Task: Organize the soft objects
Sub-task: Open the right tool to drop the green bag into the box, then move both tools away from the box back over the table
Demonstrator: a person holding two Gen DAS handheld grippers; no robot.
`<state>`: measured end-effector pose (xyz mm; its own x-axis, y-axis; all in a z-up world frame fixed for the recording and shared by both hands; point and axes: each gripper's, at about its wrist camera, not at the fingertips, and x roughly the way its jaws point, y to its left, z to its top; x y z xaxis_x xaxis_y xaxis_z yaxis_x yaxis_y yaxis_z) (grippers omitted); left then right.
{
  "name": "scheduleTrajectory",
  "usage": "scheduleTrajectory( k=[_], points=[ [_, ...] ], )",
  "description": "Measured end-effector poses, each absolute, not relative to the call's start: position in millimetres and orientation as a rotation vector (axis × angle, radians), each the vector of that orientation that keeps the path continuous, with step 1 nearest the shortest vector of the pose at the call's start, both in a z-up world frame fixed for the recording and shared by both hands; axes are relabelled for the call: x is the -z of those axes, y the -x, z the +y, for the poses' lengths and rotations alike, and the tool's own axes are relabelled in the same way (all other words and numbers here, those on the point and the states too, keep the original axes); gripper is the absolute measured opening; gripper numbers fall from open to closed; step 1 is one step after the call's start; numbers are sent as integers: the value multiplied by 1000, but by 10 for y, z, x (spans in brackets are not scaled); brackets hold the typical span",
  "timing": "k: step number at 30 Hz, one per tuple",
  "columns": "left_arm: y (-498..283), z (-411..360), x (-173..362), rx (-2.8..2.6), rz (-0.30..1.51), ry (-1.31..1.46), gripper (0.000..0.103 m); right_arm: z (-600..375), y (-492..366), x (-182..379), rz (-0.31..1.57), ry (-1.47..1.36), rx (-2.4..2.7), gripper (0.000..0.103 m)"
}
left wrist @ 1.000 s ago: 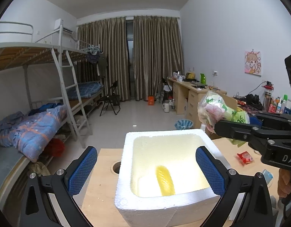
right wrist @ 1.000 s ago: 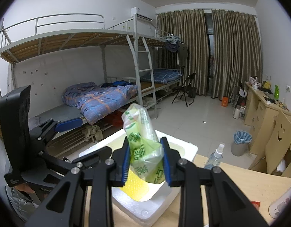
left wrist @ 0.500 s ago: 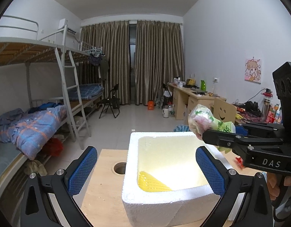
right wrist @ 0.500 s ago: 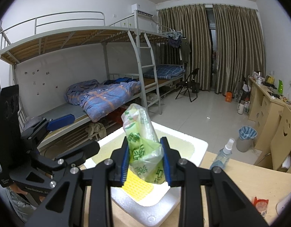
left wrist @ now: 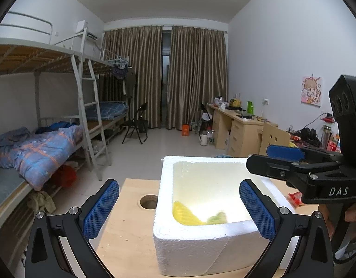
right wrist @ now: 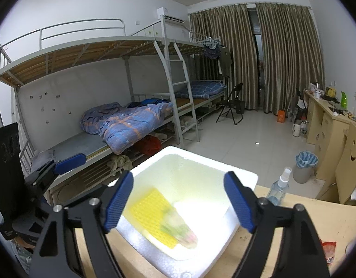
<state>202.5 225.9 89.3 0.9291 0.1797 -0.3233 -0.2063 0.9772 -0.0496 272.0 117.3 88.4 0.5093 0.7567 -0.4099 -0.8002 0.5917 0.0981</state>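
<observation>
A white foam box stands on the wooden table. Inside lie a yellow mesh pad and a green-and-pink plastic packet, blurred, resting partly on the pad; only its green tip shows in the left wrist view. My right gripper is open and empty just above the box; it also shows from the side in the left wrist view. My left gripper is open and empty, its fingers either side of the box's near wall.
A spray bottle stands on the table behind the box. A red wrapper lies to the right. A round hole is in the tabletop left of the box. Bunk beds, desks and a bin lie beyond.
My right gripper has opened and let go of the green packet, which has dropped into the foam box onto the yellow pad. The left gripper has stayed open.
</observation>
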Motion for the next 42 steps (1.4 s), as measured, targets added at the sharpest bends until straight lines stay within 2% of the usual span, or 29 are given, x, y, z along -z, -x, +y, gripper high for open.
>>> scheduleTrajectory(
  k=[2, 4, 8, 24, 42],
  points=[
    [-2029, 2243, -879, -205, 322, 83, 103, 1161, -2730, -895, 438, 102, -934, 86],
    [-2025, 2242, -882, -206, 321, 88, 103, 1150, -2722, -906, 433, 94, -933, 95],
    [-2015, 2228, -893, -212, 318, 85, 103, 1109, -2678, -927, 415, 90, -928, 101],
    [-1846, 2174, -1079, -205, 302, 73, 103, 1000, -2475, -1050, 378, 123, -882, 102],
    [-1107, 1457, -1353, -158, 245, 25, 103, 281, -1839, -1230, 302, 78, -838, 103]
  ],
)
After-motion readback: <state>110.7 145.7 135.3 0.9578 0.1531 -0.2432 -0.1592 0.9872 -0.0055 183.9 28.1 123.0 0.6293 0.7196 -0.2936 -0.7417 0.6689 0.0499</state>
